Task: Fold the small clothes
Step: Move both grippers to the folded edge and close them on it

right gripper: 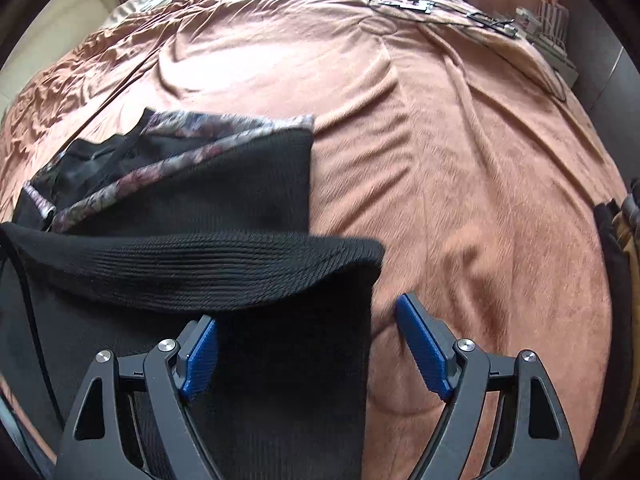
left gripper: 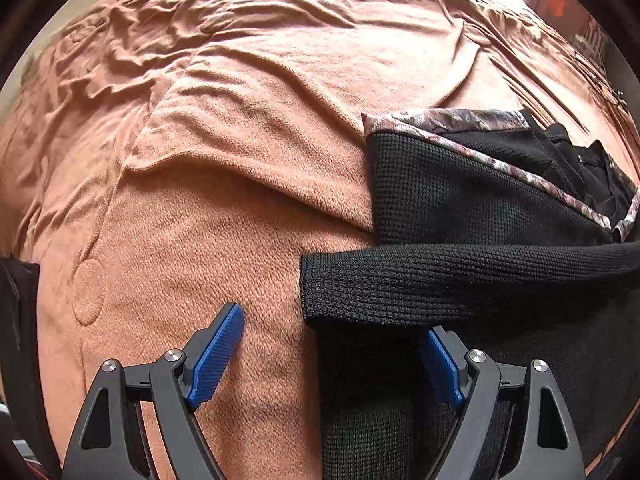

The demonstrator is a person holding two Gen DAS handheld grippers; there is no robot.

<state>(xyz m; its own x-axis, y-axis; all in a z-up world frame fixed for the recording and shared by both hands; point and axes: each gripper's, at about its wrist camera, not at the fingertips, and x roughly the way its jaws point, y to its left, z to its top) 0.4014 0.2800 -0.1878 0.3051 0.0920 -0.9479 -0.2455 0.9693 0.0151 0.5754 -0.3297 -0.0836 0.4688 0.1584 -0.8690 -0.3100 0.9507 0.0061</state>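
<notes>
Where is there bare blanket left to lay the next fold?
Free: the blanket left of the black garment, and in the right view the stretch between the garment's right edge and the cables at the far corner. Crowded: the near middle, where the folded sleeve lies.

Garment: black knit w/ ribbed texture, trimmed in a floral band of pink, grey and purple (upper right of left-wrist frame). Bedspread: salmon-pink, plain. Left claw and right claw: black frames, blue textured pads.
</notes>
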